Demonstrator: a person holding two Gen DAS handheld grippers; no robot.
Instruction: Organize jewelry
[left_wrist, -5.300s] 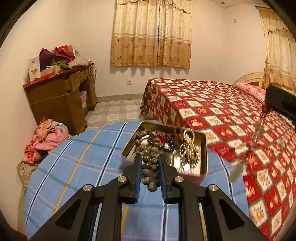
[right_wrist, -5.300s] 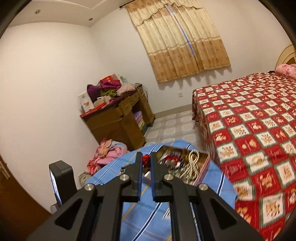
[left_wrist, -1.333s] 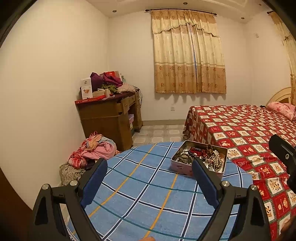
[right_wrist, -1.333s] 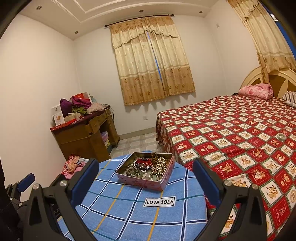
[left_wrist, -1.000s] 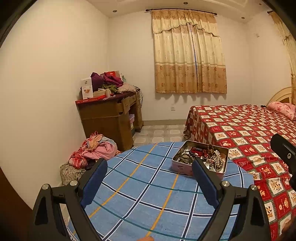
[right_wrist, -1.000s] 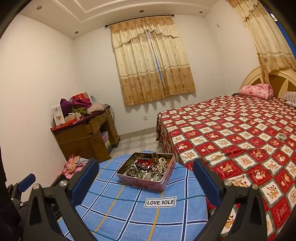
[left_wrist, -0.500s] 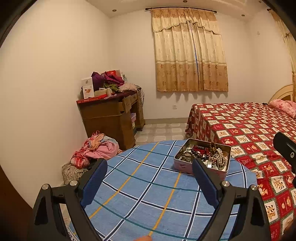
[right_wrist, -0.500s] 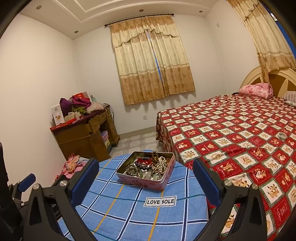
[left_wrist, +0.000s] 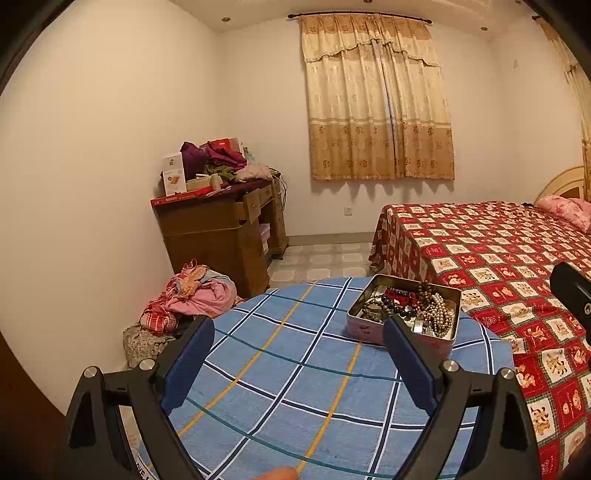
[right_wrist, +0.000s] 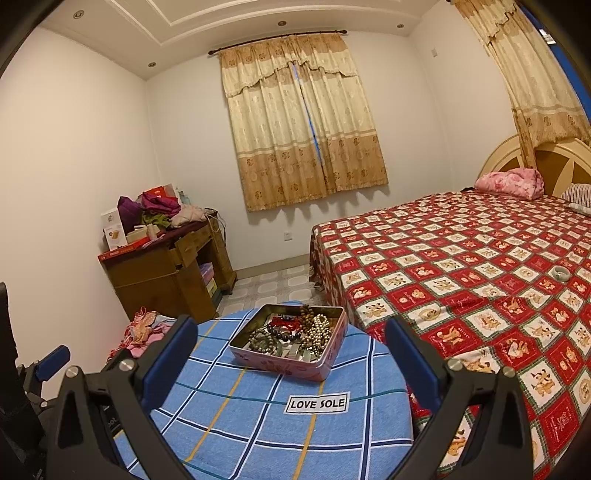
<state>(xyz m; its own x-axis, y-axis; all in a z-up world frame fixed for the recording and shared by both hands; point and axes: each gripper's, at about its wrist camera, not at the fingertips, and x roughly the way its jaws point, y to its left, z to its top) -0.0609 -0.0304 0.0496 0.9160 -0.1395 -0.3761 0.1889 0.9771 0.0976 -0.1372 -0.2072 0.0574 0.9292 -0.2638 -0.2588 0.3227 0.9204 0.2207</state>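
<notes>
The beads in the pink tin (right_wrist: 295, 363) are a tangle, so single pieces are hard to tell apart. The tin sits on the far side of the blue checked worktop (left_wrist: 295, 373), next to the bed (right_wrist: 461, 273). Five seconds ago the left claw (left_wrist: 298, 349) pinched dark beads; now both it and the right claw (right_wrist: 290, 354) are spread wide and hold nothing. Only the right view shows a small ring (right_wrist: 562, 272) on the bed.
</notes>
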